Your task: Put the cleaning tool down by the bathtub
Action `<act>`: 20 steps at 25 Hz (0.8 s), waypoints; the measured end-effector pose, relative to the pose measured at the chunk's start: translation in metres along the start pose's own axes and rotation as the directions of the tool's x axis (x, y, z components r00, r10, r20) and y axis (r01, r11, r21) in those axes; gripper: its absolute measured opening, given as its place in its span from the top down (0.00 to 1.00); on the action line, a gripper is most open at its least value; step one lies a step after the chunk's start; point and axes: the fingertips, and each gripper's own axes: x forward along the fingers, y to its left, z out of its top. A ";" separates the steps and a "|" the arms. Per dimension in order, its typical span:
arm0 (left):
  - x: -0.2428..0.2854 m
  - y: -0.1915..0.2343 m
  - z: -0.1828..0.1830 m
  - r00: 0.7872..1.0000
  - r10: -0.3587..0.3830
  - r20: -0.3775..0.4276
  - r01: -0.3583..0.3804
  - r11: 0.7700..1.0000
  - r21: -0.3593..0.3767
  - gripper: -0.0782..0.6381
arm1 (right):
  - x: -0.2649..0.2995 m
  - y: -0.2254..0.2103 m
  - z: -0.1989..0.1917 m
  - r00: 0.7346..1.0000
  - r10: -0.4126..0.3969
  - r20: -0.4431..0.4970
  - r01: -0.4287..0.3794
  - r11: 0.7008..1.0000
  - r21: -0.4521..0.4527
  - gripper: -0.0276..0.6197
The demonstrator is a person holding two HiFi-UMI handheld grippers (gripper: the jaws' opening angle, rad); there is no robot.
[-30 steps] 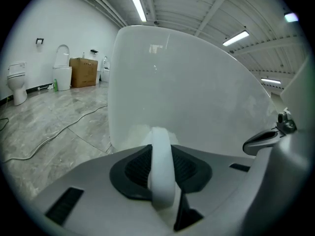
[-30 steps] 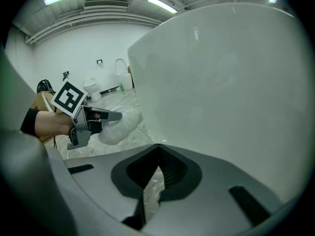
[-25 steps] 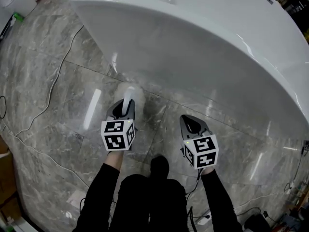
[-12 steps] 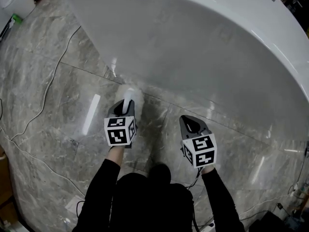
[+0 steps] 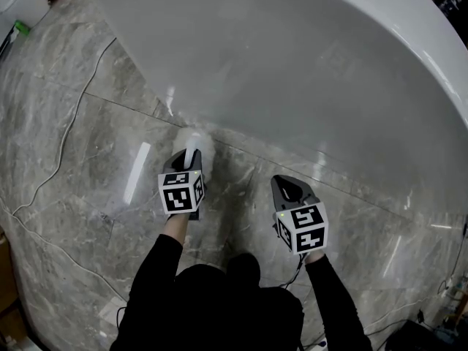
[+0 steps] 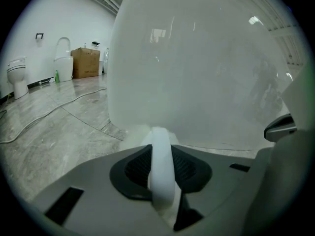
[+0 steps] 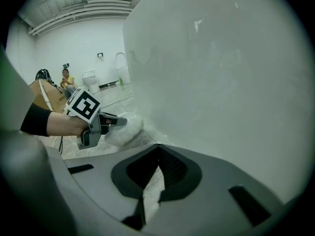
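Observation:
The white bathtub [image 5: 307,72] fills the upper part of the head view, its curved wall meeting the grey marble floor [image 5: 80,123]. My left gripper [image 5: 191,163] is shut on the white handle [image 6: 161,171] of the cleaning tool. The tool's fluffy white head [image 5: 199,142] sits low at the foot of the tub wall; whether it touches the floor I cannot tell. The right gripper view shows that head [image 7: 126,128] and the left gripper [image 7: 114,121] from the side. My right gripper [image 5: 291,191] hovers to the right, shut, with nothing held.
A thin cable [image 5: 64,159] snakes over the floor at the left. Far off in the left gripper view stand a toilet [image 6: 17,75], a white bin [image 6: 63,65] and a cardboard box [image 6: 85,62]. A person [image 7: 65,77] sits in the distance.
The head view has shifted so the tub fills more of the frame. Both grippers keep nearly the same places, and the left one still holds the tool by the tub.

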 end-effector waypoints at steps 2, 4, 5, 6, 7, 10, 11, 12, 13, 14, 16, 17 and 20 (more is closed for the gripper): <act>0.006 0.002 -0.003 1.000 0.006 -0.005 -0.006 1.000 -0.002 0.75 | 0.004 -0.001 -0.003 1.000 0.001 -0.004 -0.001 1.000 0.001 0.96; 0.012 0.004 -0.006 1.000 0.011 -0.011 -0.011 1.000 -0.004 0.75 | 0.008 -0.002 -0.007 1.000 0.002 -0.009 -0.002 1.000 0.008 0.96; 0.014 0.005 -0.007 1.000 0.012 -0.013 -0.012 1.000 -0.005 0.75 | 0.010 -0.002 -0.010 1.000 0.002 -0.012 -0.002 1.000 0.013 0.96; 0.016 0.005 -0.009 1.000 0.013 -0.016 -0.013 1.000 -0.007 0.75 | 0.012 -0.002 -0.012 1.000 0.004 -0.016 -0.004 1.000 0.018 0.96; 0.019 0.006 -0.011 1.000 0.013 -0.018 -0.013 1.000 -0.010 0.75 | 0.014 -0.001 -0.015 1.000 0.006 -0.021 -0.006 1.000 0.021 0.96; 0.024 0.007 -0.017 1.000 0.014 -0.024 -0.015 1.000 -0.022 0.75 | 0.021 0.001 -0.021 0.999 0.011 -0.038 -0.010 1.000 0.028 0.96; 0.026 0.008 -0.019 1.000 0.014 -0.027 -0.015 1.000 -0.024 0.75 | 0.023 0.001 -0.023 0.999 0.012 -0.042 -0.011 1.000 0.029 0.96; 0.027 0.008 -0.021 0.999 0.013 -0.030 -0.014 1.000 -0.024 0.75 | 0.025 0.002 -0.024 0.999 0.012 -0.044 -0.011 0.999 0.030 0.96; 0.028 0.007 -0.023 0.999 0.012 -0.034 -0.013 1.000 -0.022 0.75 | 0.027 0.003 -0.025 0.999 0.012 -0.045 -0.011 0.999 0.032 0.96; 0.029 0.007 -0.026 0.999 0.011 -0.038 -0.011 1.000 -0.018 0.75 | 0.027 0.005 -0.025 0.999 0.013 -0.045 -0.011 0.999 0.034 0.96; 0.031 0.006 -0.029 0.999 0.010 -0.044 -0.010 1.000 -0.006 0.75 | 0.029 0.007 -0.023 0.999 0.015 -0.043 -0.014 0.999 0.033 0.96; 0.032 0.007 -0.030 0.999 0.011 -0.045 -0.011 1.000 0.001 0.75 | 0.030 0.008 -0.022 0.999 0.017 -0.041 -0.016 0.999 0.031 0.96; 0.033 0.008 -0.029 0.999 0.019 -0.045 -0.019 1.000 0.009 0.75 | 0.030 0.010 -0.019 0.999 0.016 -0.040 -0.015 1.000 0.022 0.96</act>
